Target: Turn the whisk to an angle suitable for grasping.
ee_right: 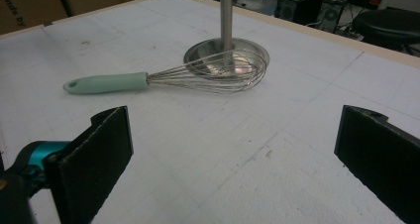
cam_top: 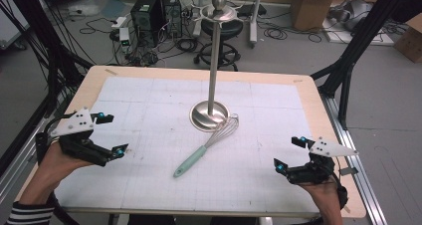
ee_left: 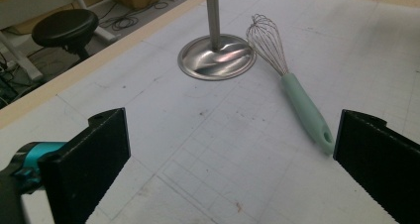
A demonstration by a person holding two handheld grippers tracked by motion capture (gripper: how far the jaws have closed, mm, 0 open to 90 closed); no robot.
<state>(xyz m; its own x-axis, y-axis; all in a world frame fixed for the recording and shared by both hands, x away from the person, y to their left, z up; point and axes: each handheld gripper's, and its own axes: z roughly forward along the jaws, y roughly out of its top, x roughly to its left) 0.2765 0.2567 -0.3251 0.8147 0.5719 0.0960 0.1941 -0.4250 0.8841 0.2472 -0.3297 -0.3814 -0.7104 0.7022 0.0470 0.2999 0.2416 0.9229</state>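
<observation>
A whisk (cam_top: 201,149) with a mint green handle (ee_left: 307,112) and wire head (ee_right: 213,75) lies flat on the white gridded mat, its wires resting against the round base of a tall steel stand (cam_top: 214,60). The stand (ee_left: 217,55) has hook arms and a ball on top. My left gripper (cam_top: 110,134) hovers at the table's left side, open and empty, pointing toward the whisk. At the right near the front edge my right gripper (cam_top: 289,154) is also open and empty. Both are well apart from the whisk.
The white mat (cam_top: 149,100) covers most of the wooden table (cam_top: 94,78). Behind the table stand a black stool (cam_top: 221,33), computer towers, cardboard boxes and floor cables. Black frame legs stand at both sides.
</observation>
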